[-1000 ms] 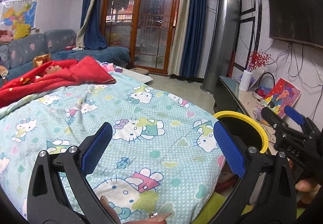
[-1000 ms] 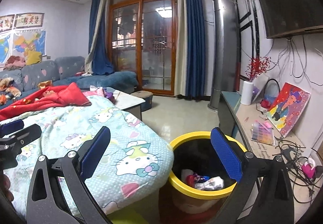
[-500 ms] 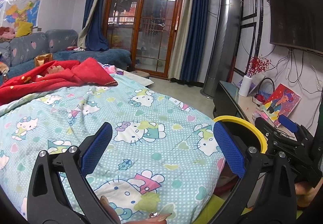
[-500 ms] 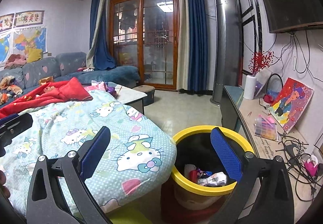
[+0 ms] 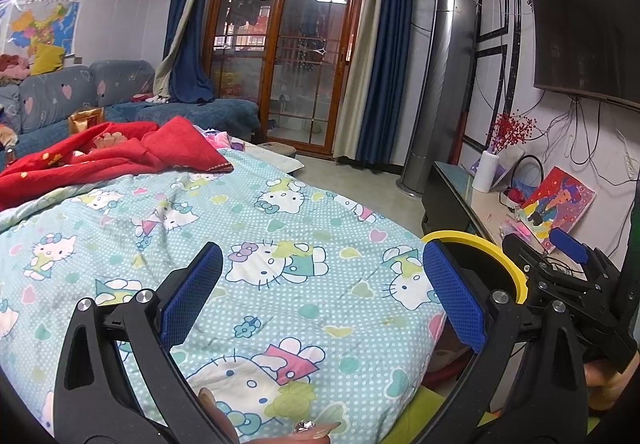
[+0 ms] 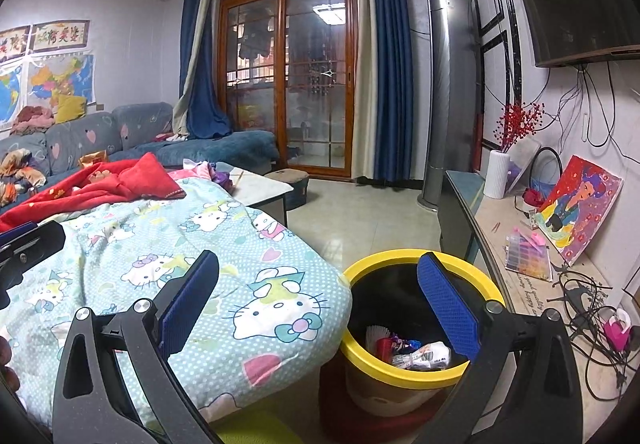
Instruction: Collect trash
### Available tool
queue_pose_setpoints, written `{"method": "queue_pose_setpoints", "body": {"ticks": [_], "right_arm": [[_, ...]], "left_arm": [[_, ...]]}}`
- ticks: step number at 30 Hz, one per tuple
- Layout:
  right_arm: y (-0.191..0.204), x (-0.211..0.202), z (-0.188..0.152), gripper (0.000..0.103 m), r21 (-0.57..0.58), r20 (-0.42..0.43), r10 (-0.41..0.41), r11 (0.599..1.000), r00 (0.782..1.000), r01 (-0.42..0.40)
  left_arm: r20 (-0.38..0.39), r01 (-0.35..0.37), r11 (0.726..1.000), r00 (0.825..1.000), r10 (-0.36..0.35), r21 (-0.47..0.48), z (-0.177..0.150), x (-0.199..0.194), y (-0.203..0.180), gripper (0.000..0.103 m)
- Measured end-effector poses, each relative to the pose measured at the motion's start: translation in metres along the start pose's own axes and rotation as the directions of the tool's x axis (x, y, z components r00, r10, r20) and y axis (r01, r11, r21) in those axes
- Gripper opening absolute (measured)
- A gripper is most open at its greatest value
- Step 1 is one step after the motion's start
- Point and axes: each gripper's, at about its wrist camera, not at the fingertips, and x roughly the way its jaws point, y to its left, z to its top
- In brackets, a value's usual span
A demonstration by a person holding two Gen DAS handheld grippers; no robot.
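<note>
Holding both grippers spread, empty: left gripper (image 5: 322, 298) over quilt (image 5: 248, 228), right gripper (image 6: 318, 304) beside bin (image 6: 404, 368). Trash (image 6: 416, 352) lying inside bin. Seeing 0 loose scraps on quilt. Risk: pads snagging quilt, or bumping bin rim and tipping it.

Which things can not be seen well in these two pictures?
- Bin: left view, its inside hidden by the quilt and left gripper.
- Bin bottom: right view, covered by trash and right gripper.
- Floor beside the bed: hidden by the quilt, both views.
</note>
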Motion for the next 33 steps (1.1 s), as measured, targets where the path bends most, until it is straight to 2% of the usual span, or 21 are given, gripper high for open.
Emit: {"method": "queue_pose_setpoints", "body": {"ticks": [33], "right_arm": [[-0.0019,-0.0003,-0.0013,0.097,0.003,-0.004,-0.005,1.0,1.0,0.005]], "left_arm": [[-0.006,0.001,1.0,1.0,-0.001,0.002,0.0013,-0.001,-0.0023,0.092]]}}
